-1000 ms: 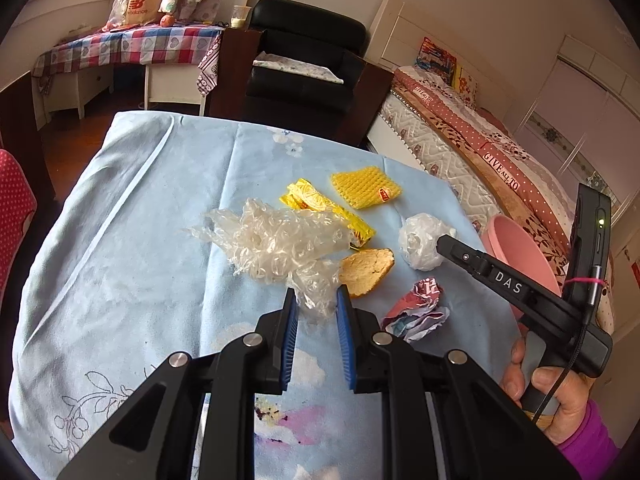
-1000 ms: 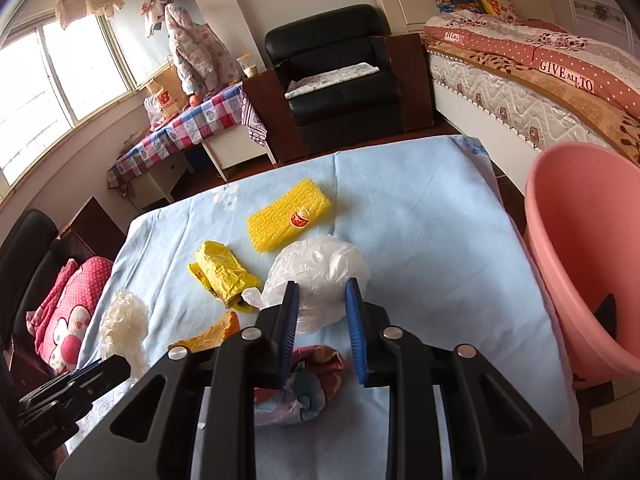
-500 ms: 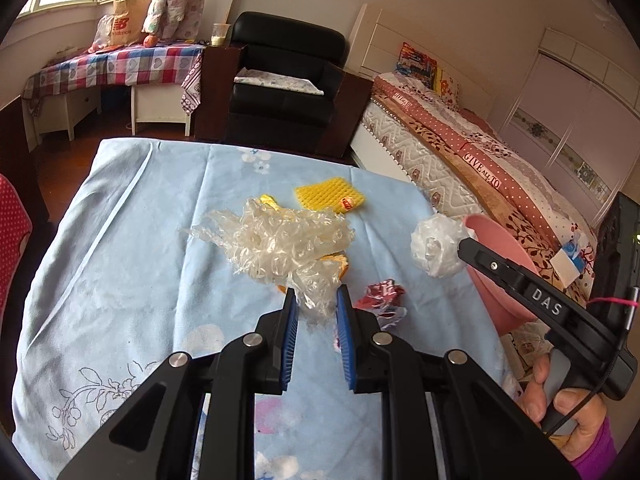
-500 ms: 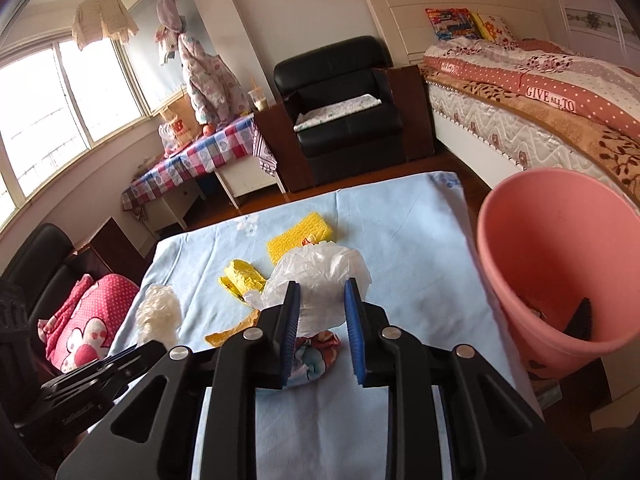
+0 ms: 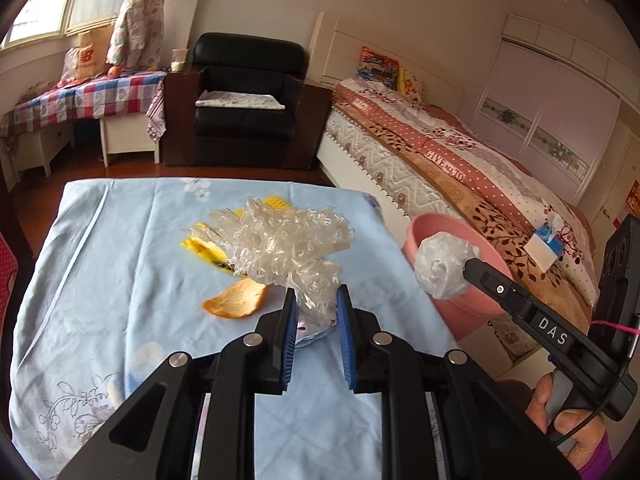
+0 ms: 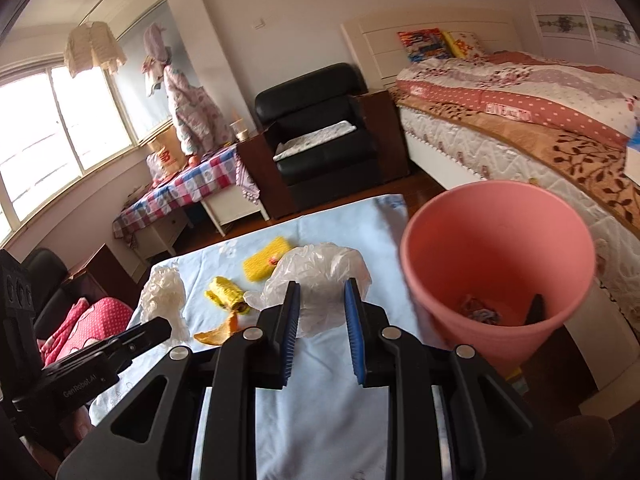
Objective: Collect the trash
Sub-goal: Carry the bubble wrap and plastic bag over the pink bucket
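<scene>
My left gripper (image 5: 316, 300) is shut on a crumpled wad of clear plastic wrap (image 5: 284, 240), held up above the blue tablecloth (image 5: 100, 280). My right gripper (image 6: 322, 300) is shut on a white plastic bag (image 6: 320, 268), lifted off the table just left of the pink bin (image 6: 500, 248). In the left wrist view the white bag (image 5: 440, 268) hangs in front of the pink bin (image 5: 480, 304). An orange peel (image 5: 236, 300), a yellow wrapper (image 6: 226, 294) and a yellow ribbed packet (image 6: 266, 264) lie on the cloth.
The bin stands off the table's right edge, between table and bed (image 6: 520, 128), with a wrapper (image 6: 478, 310) in its bottom. A black armchair (image 5: 244, 96) and a checked side table (image 5: 80, 96) stand beyond the far edge. A hand (image 5: 568, 412) holds the right gripper's grip.
Both grippers have risen with their plastic and shifted right toward the pink bin, which now looms larger in the right wrist view. The white bag has left the cloth.
</scene>
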The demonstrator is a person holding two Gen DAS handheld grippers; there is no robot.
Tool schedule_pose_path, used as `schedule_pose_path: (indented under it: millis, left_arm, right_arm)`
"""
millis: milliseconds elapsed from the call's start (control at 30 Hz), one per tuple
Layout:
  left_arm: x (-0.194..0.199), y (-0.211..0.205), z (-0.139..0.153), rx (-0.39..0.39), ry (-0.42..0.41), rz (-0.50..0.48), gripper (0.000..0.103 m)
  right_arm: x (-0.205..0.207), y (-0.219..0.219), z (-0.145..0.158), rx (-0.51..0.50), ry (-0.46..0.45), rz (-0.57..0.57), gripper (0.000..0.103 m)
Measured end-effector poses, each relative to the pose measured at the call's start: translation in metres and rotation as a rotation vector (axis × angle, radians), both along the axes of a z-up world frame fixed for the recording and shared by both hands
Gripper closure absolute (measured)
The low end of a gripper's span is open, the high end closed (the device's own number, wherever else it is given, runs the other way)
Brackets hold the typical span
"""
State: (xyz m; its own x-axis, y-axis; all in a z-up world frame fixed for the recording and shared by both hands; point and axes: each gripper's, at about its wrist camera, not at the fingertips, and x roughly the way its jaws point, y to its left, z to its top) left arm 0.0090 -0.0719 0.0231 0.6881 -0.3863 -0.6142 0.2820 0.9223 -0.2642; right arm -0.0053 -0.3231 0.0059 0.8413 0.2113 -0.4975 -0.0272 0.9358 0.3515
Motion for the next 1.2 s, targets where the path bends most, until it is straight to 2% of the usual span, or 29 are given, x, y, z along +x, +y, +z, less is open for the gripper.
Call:
schedule_pose_path:
  millis: [700, 1200]
  left_arm:
    - [0.005, -0.119, 0.016, 0.023, -0.064, -0.213, 0.085]
    - [0.024, -0.195, -0.007, 0.039, -0.004, -0.334, 0.085]
  right_arm:
    - [-0.023, -0.086, -0.006, 0.022, -0.017, -0.184, 0.08]
    - [-0.021, -0.138, -0.02, 0.024, 0.003, -0.293, 0.08]
